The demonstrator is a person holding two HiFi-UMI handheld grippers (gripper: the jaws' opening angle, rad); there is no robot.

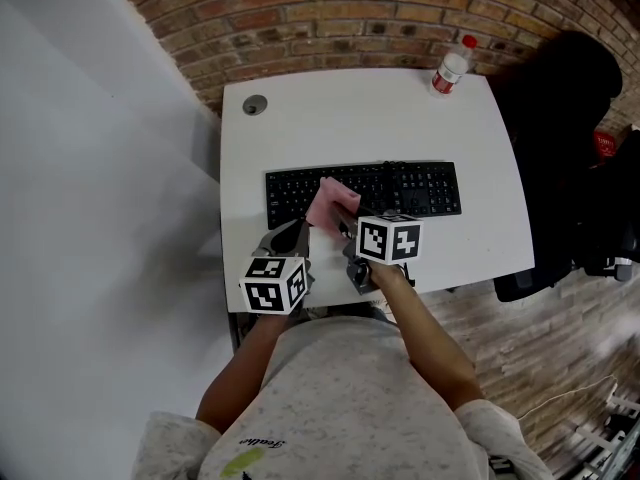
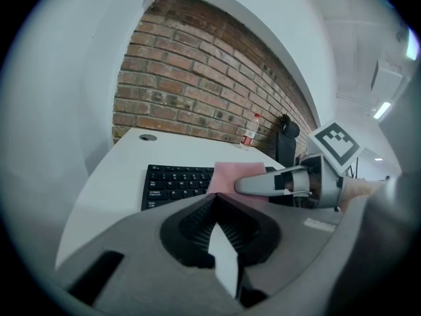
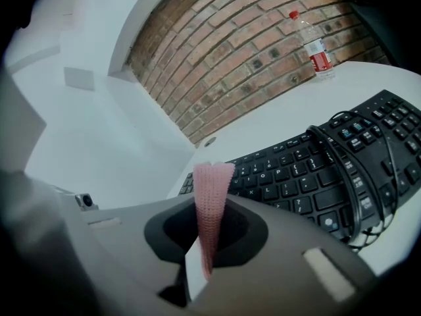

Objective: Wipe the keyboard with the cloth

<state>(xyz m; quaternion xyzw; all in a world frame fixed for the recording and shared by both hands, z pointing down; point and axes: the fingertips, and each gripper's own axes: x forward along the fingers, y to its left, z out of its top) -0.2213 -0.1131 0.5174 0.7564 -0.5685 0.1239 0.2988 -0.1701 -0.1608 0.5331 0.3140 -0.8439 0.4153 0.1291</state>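
Cloth point(image 1: 332, 204) is clamped in the right gripper point(image 1: 347, 228) over the keyboard's point(image 1: 425, 188) left half, near the table's point(image 1: 350, 108) front edge; most keys probably remain unwiped; left gripper point(image 1: 292, 236) closed, empty

Bright, even light in the head view. The white table point(image 1: 300, 128) runs close to washed out, with a soft grey shadow off its left edge. The chair point(image 1: 560, 148) beyond the right edge is a black mass with no detail.

Both gripper views show heavy fisheye, black vignette in every corner, and brick wall point(image 2: 191, 78) courses bowing into arcs. A ceiling strip light point(image 2: 382, 110) glares at upper right of the left gripper view. Up close, the left gripper point(image 2: 214, 199) body is soft and out of focus, and so is the right gripper point(image 3: 207, 232). The cloth point(image 3: 212, 189) is slightly blurred, while the keyboard point(image 3: 316, 170) keys stay fairly sharp.
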